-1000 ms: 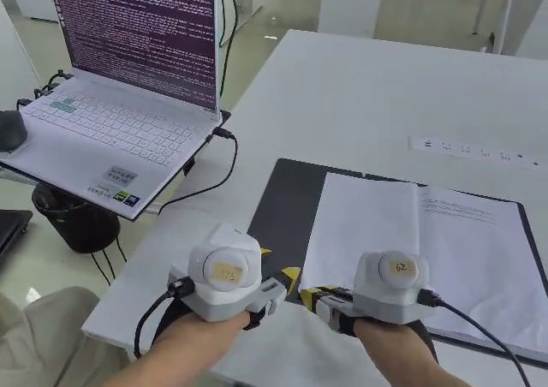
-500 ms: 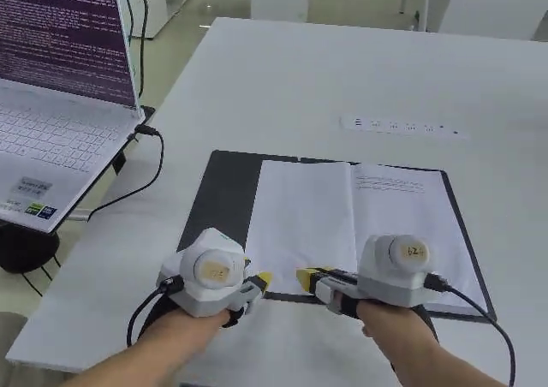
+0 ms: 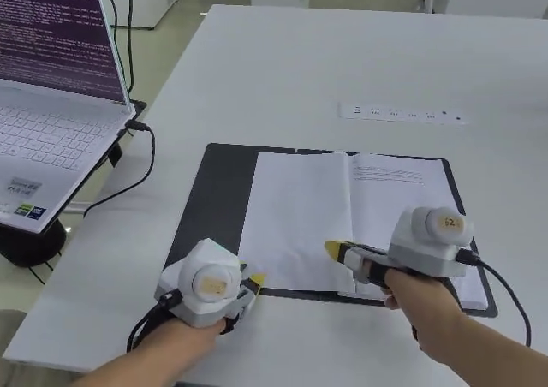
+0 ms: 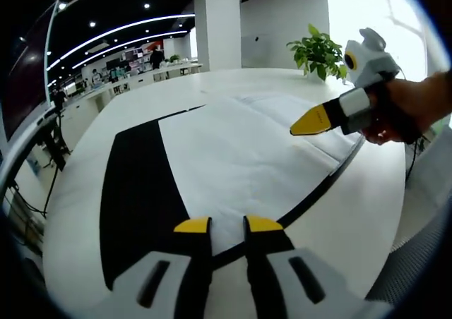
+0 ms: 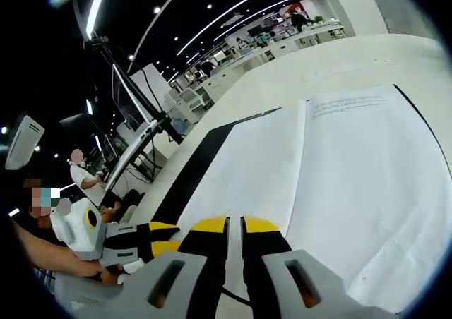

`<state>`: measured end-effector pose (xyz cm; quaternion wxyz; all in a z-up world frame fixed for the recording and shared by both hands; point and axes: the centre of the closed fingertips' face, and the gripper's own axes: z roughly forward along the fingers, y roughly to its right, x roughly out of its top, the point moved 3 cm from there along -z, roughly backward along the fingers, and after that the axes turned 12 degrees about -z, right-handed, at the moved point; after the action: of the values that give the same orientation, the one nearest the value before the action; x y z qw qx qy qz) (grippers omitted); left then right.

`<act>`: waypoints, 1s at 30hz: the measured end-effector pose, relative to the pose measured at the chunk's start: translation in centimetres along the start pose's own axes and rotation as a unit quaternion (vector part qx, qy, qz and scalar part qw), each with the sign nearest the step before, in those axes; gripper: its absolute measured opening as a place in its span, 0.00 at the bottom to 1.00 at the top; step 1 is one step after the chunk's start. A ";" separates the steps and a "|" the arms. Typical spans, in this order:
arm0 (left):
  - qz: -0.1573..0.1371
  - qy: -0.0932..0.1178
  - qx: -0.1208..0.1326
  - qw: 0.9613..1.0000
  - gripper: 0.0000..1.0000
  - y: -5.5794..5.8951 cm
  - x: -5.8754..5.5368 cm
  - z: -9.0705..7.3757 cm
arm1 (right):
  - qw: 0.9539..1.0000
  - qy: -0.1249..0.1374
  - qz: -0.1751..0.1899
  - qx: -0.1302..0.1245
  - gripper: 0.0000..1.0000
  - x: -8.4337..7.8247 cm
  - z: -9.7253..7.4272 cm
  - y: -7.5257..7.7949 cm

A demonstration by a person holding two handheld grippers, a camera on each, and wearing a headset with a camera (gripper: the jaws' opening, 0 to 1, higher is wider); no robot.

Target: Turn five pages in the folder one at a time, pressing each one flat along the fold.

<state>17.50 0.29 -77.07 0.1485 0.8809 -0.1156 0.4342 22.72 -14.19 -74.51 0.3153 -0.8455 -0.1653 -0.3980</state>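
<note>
Since half a second ago, the right gripper (image 3: 330, 248) has been carried from the near edge of the folder (image 3: 214, 199) to a place over the pages beside the fold. Its yellow-tipped fingers are pressed together on nothing. At the left gripper (image 3: 254, 279) — by the near left corner — a narrow gap is left between the fingers. Flat, black and matte, the folder lies open on the white table (image 3: 282, 70). A smooth blank left page (image 3: 295, 216) and a printed right page (image 3: 398, 190) are seen — text unreadably small, near corner hidden behind the gripper. The laptop (image 3: 43, 104) is cut off.
</note>
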 end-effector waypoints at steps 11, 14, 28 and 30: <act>-0.018 0.008 0.015 1.000 0.16 0.0 0.0 0.0 | 0.996 0.006 0.086 -0.013 0.00 2.2 1.8 3.9; -0.022 0.010 0.018 1.000 0.16 -0.1 0.0 0.0 | 0.995 0.006 0.103 -0.015 0.00 2.6 2.5 4.8; -0.032 0.014 0.025 0.999 0.16 -0.2 -0.1 0.2 | 0.979 0.021 0.203 -0.010 0.00 4.7 5.0 7.7; -0.032 0.014 0.025 0.999 0.16 -0.2 -0.1 0.2 | 0.979 0.021 0.203 -0.014 0.00 5.1 5.4 8.2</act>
<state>17.64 0.41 -77.28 0.1419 0.8814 -0.0744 0.4443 33.33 -16.53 -76.49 0.3806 -0.8573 0.0222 -0.3459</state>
